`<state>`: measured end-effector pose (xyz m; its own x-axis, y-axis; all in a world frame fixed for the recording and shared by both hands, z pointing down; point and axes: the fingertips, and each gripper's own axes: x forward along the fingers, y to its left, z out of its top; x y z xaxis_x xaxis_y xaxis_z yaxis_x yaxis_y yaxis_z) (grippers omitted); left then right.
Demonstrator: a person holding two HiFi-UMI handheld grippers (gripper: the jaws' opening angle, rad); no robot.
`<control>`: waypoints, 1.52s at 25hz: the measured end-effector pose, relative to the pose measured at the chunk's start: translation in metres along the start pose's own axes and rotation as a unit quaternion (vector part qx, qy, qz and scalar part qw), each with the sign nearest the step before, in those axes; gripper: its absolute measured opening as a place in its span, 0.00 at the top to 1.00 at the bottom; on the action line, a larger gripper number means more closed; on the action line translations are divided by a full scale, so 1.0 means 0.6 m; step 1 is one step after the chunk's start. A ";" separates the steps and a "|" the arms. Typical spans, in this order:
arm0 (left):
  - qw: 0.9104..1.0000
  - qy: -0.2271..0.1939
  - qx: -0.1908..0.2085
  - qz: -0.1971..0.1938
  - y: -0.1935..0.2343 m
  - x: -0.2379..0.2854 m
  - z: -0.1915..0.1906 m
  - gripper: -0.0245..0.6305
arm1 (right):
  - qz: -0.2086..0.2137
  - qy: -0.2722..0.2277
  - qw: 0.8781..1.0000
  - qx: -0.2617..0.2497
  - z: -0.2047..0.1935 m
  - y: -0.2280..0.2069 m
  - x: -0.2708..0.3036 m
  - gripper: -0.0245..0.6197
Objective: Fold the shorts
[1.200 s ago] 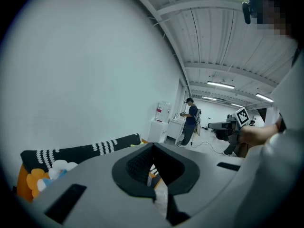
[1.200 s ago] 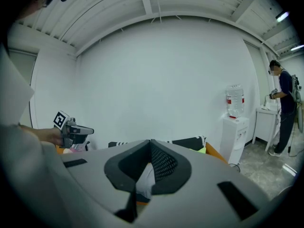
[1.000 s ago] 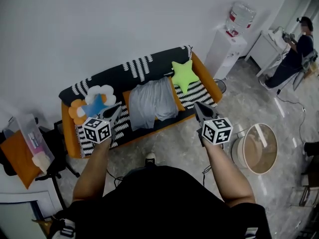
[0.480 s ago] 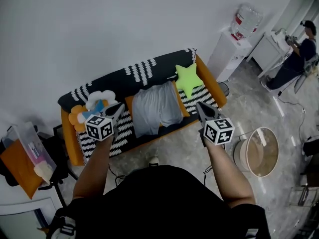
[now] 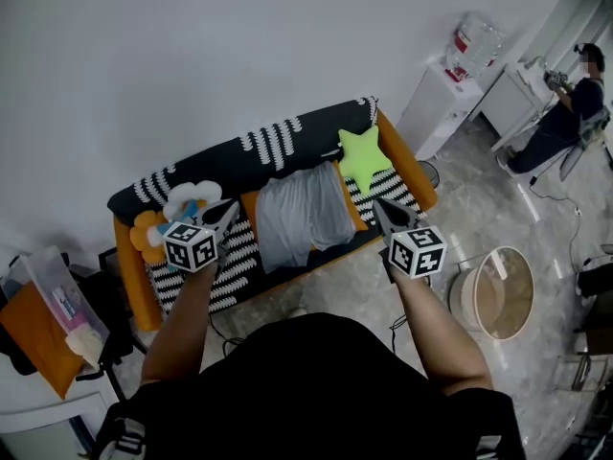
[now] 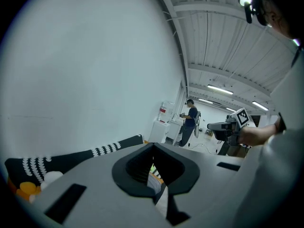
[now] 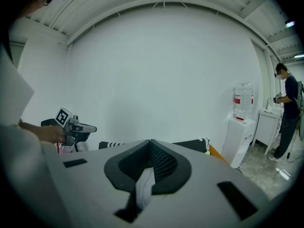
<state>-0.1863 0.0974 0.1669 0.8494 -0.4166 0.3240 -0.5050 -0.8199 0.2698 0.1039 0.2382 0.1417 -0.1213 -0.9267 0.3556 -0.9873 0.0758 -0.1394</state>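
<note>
Shorts, grey, unfolded on sofa seat; left hand-held gripper and right hand-held gripper closed, empty, slightly nearer than a second ago.

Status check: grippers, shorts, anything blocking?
Left gripper and right gripper both shut, empty, held short of the sofa. Grey shorts spread on it, untouched. Green star cushion beside them, not on them.
</note>
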 end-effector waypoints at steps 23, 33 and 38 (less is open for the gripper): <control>1.000 -0.010 0.003 0.021 0.066 -0.032 0.022 0.94 | 0.008 -0.005 1.000 -0.012 0.017 0.016 0.044 0.95; 0.999 0.002 -0.003 0.041 0.088 0.024 0.029 0.94 | 0.035 0.007 0.999 -0.008 0.025 -0.039 0.135 0.95; 0.998 0.008 -0.013 0.066 0.114 0.055 0.039 0.94 | 0.063 0.019 0.998 -0.006 0.033 -0.068 0.204 0.95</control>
<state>-0.1894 0.0181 0.1747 0.7731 -0.5137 0.3721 -0.6159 -0.7481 0.2468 0.1314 0.1146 0.1726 -0.2480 -0.8949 0.3711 -0.9651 0.1952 -0.1743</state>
